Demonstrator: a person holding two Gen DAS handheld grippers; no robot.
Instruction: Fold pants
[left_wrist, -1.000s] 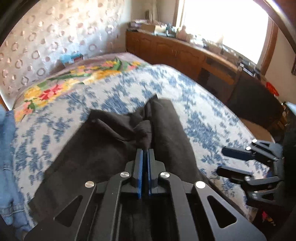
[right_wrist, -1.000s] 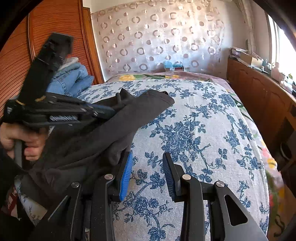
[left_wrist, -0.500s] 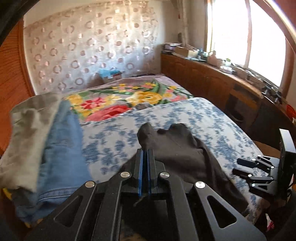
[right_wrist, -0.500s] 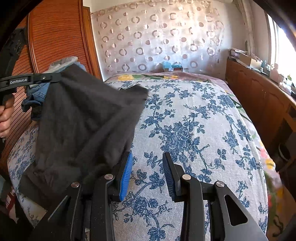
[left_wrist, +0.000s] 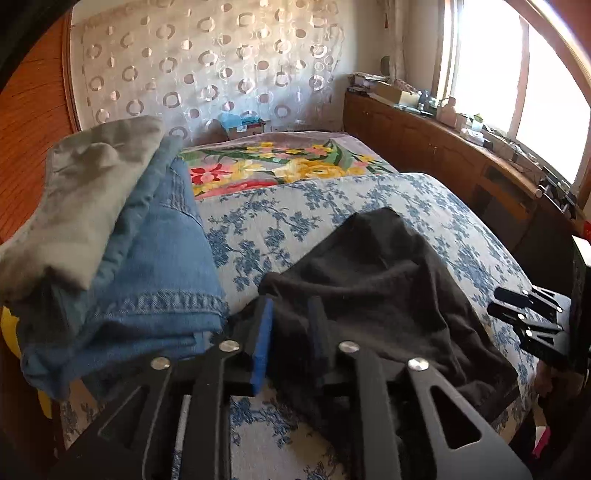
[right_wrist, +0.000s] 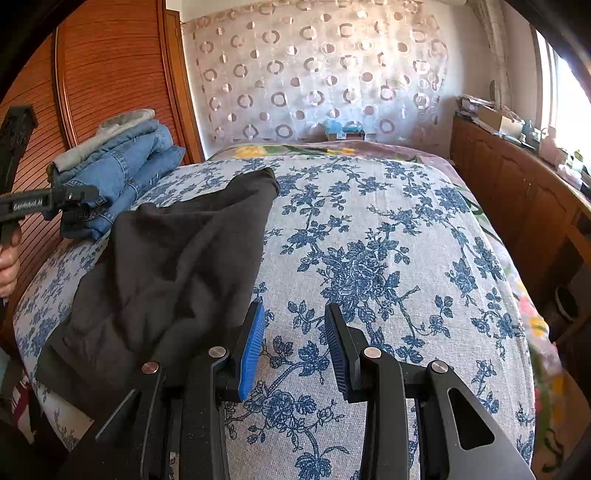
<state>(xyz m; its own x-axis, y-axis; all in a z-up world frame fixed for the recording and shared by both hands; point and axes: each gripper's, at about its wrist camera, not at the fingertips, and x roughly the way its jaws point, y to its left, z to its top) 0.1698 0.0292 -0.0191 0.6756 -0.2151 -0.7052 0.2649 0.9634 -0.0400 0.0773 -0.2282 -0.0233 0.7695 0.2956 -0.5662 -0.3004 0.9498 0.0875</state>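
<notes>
The black pants (left_wrist: 376, 295) lie in a loose crumpled heap on the blue-flowered bedspread (left_wrist: 332, 206). In the right wrist view they (right_wrist: 177, 273) spread over the bed's near left side. My left gripper (left_wrist: 290, 332) is open and empty, its fingers just above the near edge of the pants. It shows at the left edge of the right wrist view (right_wrist: 70, 203). My right gripper (right_wrist: 295, 347) is open and empty over bare bedspread (right_wrist: 388, 258), just right of the pants. It shows at the right edge of the left wrist view (left_wrist: 524, 314).
A stack of folded blue jeans (left_wrist: 155, 273) topped by a grey garment (left_wrist: 81, 206) sits at the bed's left side, also in the right wrist view (right_wrist: 122, 166). A wooden wardrobe (right_wrist: 103, 74) stands left; a wooden cabinet (right_wrist: 517, 192) runs along the right under the window.
My left gripper held the pants up, swung left, then opened and let them drop onto the bed. The pants now lie flat. My right gripper stayed still and open.
</notes>
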